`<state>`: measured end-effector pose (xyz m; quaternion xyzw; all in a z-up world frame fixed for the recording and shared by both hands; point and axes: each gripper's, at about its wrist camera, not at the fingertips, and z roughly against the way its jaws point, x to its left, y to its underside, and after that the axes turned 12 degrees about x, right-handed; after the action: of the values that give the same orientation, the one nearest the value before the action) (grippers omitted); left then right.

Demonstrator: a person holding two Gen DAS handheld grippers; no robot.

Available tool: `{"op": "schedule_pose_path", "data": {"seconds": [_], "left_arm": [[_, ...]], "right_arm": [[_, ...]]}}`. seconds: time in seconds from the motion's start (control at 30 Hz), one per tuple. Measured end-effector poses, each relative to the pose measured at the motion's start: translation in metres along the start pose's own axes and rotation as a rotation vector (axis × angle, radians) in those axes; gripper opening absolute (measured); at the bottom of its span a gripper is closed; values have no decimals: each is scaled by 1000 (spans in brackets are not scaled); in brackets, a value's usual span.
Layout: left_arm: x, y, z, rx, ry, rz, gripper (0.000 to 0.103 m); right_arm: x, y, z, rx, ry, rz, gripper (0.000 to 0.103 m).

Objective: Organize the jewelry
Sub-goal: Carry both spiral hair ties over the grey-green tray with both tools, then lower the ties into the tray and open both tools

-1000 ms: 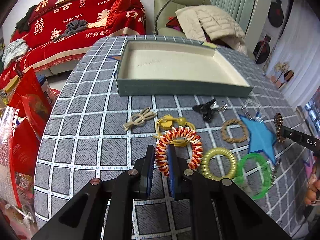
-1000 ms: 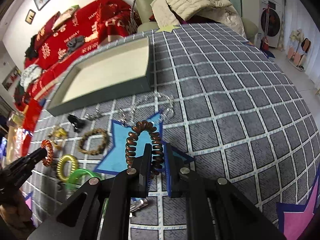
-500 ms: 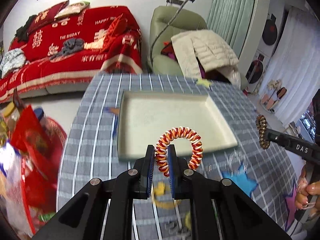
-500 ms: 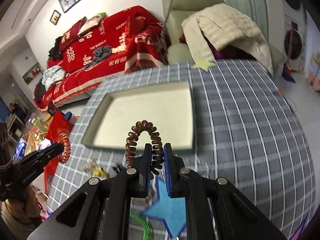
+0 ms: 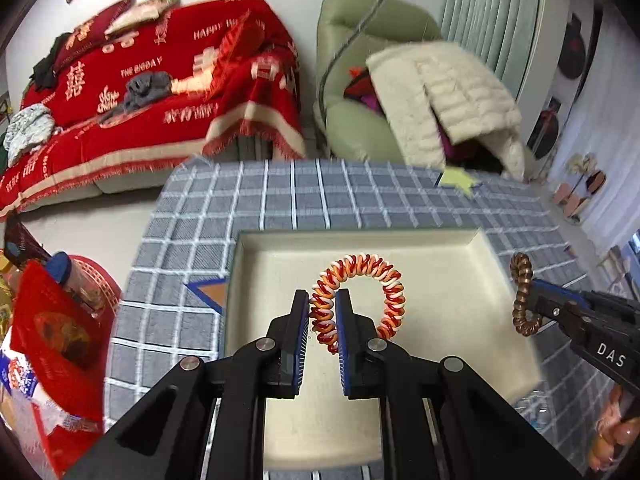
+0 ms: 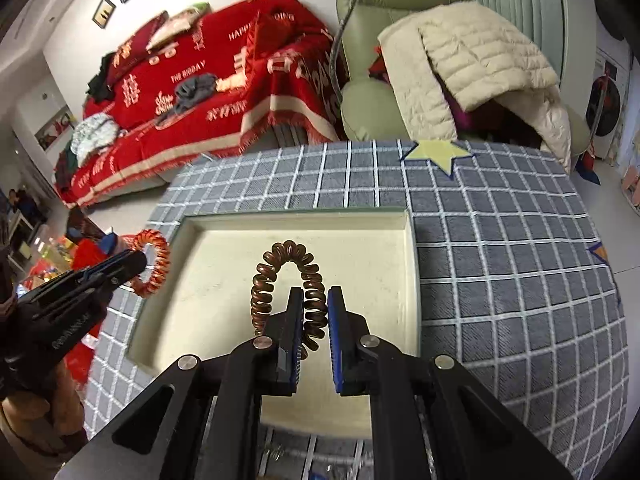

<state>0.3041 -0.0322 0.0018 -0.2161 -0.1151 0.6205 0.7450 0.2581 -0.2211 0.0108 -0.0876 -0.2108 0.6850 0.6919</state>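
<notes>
Table edge: the grey checked tablecloth [image 6: 500,264] curves away at 12 o'clock, with floor beyond it, then a red-covered sofa [image 5: 160,92] and a green armchair [image 6: 384,40].
Open room: bare cloth lies wide at 3 o'clock of the tray in the right wrist view; a yellow star patch [image 6: 438,152] sits near the far edge.
Tray: the cream tray [image 6: 224,252] shows only bare lining (its near part is hidden behind both grippers).
Left gripper [image 5: 322,318]: narrow, clamped on the red-and-white coil ring [image 5: 376,272], held upright over the tray's middle.
Right gripper [image 6: 312,318]: narrow, pinching the brown coil ring [image 6: 286,256] upright over the tray, toward its 3 o'clock side.
</notes>
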Motion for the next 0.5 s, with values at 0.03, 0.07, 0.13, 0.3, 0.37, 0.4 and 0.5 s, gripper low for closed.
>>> {"op": "schedule_pose_path", "data": {"seconds": [0.03,0.07,0.13,0.3,0.37,0.4,0.5], "left_arm": [[0,0,-12,20,-8,-4,35],[-1,2,-21,32,-14,-8,35],[-2,3,-39,65,-30,-14,35],[-3,11,-67,119,-55,-14,35],[-6,14,-72,120,-78,-22,35],[-8,14,-72,113,-88,-28,35],[-12,14,-73,104,-120,-48,35]], "right_arm": [[0,0,-7,8,7,2,13],[-1,0,-16,17,17,5,13],[-3,-2,-33,43,34,7,13],[-8,-1,-61,88,70,8,13],[-7,1,-67,95,81,15,13],[-7,1,-69,100,82,17,13],[-7,3,-78,121,76,13,14]]}}
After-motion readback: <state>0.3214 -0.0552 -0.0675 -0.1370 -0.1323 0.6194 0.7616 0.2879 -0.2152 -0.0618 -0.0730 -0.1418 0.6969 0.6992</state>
